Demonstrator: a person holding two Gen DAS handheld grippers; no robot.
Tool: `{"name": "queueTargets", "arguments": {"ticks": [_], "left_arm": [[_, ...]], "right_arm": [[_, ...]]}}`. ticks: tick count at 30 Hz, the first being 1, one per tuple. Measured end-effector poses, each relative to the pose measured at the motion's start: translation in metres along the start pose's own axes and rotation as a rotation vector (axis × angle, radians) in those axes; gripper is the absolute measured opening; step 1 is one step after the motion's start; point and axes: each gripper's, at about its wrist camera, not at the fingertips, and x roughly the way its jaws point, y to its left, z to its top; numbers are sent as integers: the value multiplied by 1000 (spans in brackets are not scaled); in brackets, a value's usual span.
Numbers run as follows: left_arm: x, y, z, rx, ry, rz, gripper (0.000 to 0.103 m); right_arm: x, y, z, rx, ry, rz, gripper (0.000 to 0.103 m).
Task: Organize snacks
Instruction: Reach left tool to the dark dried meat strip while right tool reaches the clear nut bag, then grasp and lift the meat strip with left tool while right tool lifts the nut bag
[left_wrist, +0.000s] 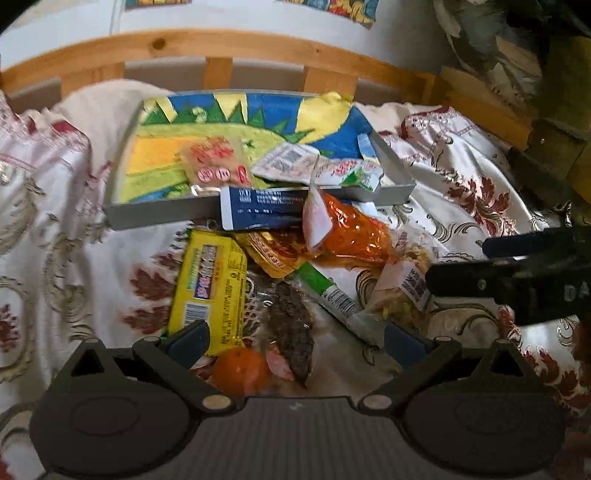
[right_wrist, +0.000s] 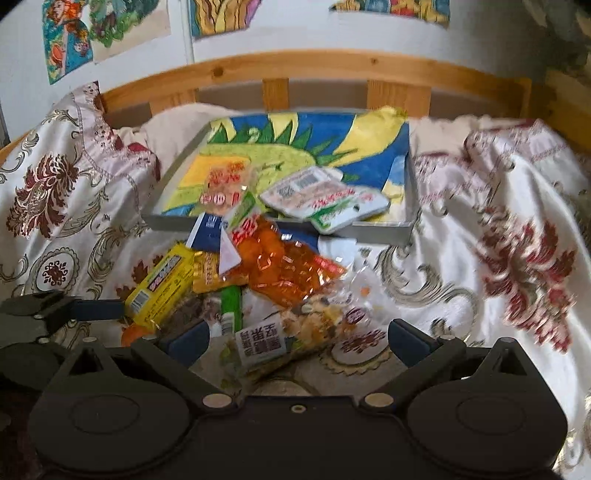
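Observation:
A heap of snack packets lies on a patterned bedspread in front of a grey tray (left_wrist: 162, 214) (right_wrist: 380, 232) lined with a colourful cloth. Several packets lie inside the tray. In the heap are a yellow packet (left_wrist: 210, 284) (right_wrist: 162, 288), an orange jelly bag (left_wrist: 351, 229) (right_wrist: 288, 266), a navy packet (left_wrist: 258, 210), a dark packet (left_wrist: 291, 325) and a clear mixed-snack bag (right_wrist: 288, 336) (left_wrist: 402, 291). My left gripper (left_wrist: 295, 339) is open over the dark packet, with an orange fruit (left_wrist: 240, 369) below it. My right gripper (right_wrist: 299, 338) is open around the mixed-snack bag.
A wooden bed rail (left_wrist: 221, 48) (right_wrist: 332, 66) runs behind the tray, with drawings on the wall (right_wrist: 74, 33) above. The bedspread (left_wrist: 55, 240) (right_wrist: 498, 240) spreads to both sides. The left gripper's finger (right_wrist: 96, 308) shows at the left of the right wrist view.

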Motion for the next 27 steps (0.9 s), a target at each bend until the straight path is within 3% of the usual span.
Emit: {"name": "queueTargets", "arguments": {"ticks": [3,11,17,22,27], "left_arm": [[12,8,1,-9,36,-3,102],[12,10,3,33,29,-30,96],[10,13,4,18,43,-111,78],[13,15,6,29,59,-80,48],[21,19,10,-1,90,-77,49]], "right_arm": [[8,-1,1,37,39,18,102],[39,-1,15,115,136,26,102],[59,-5,16,195,201,-18,82],[53,-7,14,200,172,-4,67],[41,-5,15,188,140,27,59]]}}
